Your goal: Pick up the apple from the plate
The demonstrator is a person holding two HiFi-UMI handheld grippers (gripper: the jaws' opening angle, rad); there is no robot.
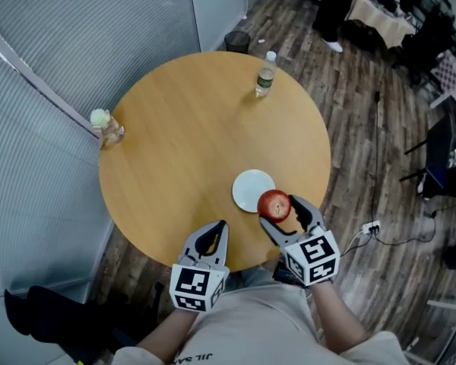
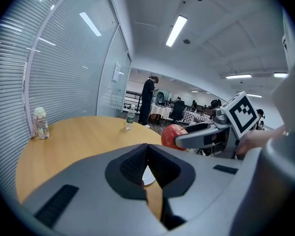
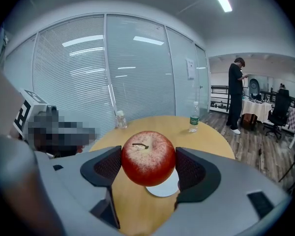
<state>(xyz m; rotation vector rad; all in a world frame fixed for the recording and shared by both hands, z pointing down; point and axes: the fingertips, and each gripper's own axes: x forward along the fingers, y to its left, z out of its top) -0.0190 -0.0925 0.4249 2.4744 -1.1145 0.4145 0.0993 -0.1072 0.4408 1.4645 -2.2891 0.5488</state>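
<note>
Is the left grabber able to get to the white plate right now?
Probably yes. The plate is bare, the right gripper holds the apple off it, and only bare table separates the left gripper from it. The left jaws are shut, though.

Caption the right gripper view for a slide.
Right gripper grips a red apple; the white plate lies beyond it.

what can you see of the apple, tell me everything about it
The round red apple has glossy skin, paler speckling round its top and a short brown stem. It sits stem up, clamped on both sides by the dark ribbed tongs of the right gripper. It looks lifted off the small white round plate, which shows beneath it on the round wooden table.
</note>
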